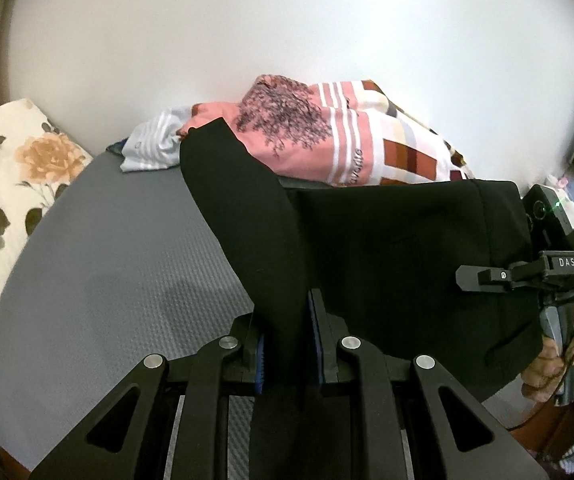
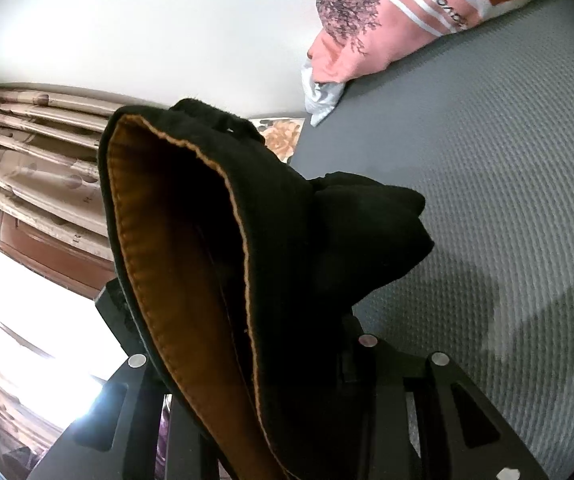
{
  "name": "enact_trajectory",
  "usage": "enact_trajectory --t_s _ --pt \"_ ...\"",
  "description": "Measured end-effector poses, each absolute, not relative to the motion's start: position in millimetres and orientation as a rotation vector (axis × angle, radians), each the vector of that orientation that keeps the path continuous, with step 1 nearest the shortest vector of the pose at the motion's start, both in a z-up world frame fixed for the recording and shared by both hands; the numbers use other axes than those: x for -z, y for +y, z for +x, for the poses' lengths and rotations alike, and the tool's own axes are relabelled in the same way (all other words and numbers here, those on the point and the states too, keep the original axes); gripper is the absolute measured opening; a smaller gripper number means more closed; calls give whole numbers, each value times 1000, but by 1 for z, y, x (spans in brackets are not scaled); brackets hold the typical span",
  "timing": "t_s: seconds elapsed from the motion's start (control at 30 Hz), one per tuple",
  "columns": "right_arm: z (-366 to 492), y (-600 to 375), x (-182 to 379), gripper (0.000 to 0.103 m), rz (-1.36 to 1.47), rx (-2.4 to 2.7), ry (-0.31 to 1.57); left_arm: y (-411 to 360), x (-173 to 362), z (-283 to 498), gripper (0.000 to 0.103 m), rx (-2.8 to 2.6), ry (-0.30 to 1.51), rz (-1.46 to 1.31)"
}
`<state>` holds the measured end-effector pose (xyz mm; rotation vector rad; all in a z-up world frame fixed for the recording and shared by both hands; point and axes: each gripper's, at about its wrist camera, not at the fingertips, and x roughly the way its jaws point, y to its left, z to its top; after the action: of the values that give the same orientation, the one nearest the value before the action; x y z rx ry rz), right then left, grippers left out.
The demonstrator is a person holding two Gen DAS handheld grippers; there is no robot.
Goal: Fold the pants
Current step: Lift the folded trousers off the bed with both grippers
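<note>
Grey textured mattress (image 1: 107,264) fills the lower part of both views, with a plain white wall behind it. Nearest the left wrist camera, the left gripper (image 1: 289,344) is clamped on a fold of the black pants (image 1: 387,248); the cloth passes between its blue-padded fingers (image 1: 261,356) and the jaws stand nearly together around it. From there the pants stretch taut across to the right, raised off the mattress, to the right gripper (image 1: 471,278), which meets the cloth close to its far end; a hand (image 1: 547,368) grips the handle below it. In the right wrist view the right gripper (image 2: 247,344) is largely buried under the pants (image 2: 327,240): the waistband with its tan lining (image 2: 175,260) drapes over the fingers, so the pads cannot be seen, though the bunched cloth sits between narrowly parted jaws and hangs from them. Farther back, by the mattress's far edge, lies a pink patterned pillow (image 1: 327,132), with a pale striped cloth (image 1: 151,144) just beside it. At the far left corner rests a floral cushion (image 1: 11,168). Beyond, the right wrist view shows patterned curtains (image 2: 35,152) and a bright window (image 2: 27,320).
</note>
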<state>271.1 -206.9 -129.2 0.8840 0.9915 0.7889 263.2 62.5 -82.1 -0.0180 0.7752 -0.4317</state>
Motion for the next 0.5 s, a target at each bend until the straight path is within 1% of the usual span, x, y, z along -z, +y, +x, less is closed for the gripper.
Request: enact_trajectory --t_s 0.23,0.5 --pt "292 -203 121 30 892 -817 965 74 74 289 18 397 741 -23" --pt "321 -189 127 30 922 -840 962 85 72 321 18 359 723 -8"
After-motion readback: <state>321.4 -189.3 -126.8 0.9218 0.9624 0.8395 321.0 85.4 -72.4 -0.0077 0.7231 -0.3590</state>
